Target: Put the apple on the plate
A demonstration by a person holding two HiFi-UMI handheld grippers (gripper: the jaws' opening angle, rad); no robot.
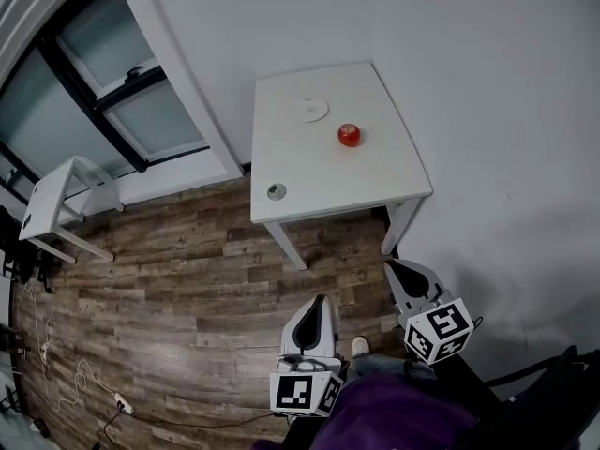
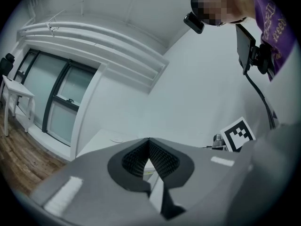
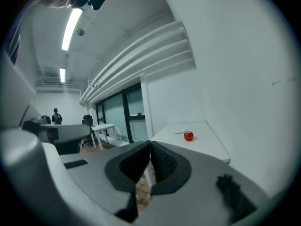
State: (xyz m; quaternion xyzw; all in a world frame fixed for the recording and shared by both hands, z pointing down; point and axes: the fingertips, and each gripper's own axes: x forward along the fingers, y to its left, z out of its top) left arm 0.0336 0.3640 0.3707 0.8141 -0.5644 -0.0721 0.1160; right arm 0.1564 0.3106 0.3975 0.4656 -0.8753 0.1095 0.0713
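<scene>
A red apple [image 1: 349,135] rests on the small white table [image 1: 319,172], right of its middle; the right gripper view shows the apple [image 3: 188,136] far ahead. The little white plate [image 1: 312,110] lies just behind it, toward the wall, and the plate [image 2: 115,139] shows faintly in the left gripper view. Both grippers are held well short of the table, over the wooden floor. My left gripper [image 1: 319,300] has its jaws closed tip to tip on nothing [image 2: 149,141]. The right gripper [image 1: 394,266] is shut and empty too [image 3: 150,143].
A small grey round object [image 1: 276,191] sits near the table's front left corner. The table stands in a corner of white walls. A second white table [image 1: 56,190] stands at the left by the windows. Cables and a power strip [image 1: 117,401] lie on the floor.
</scene>
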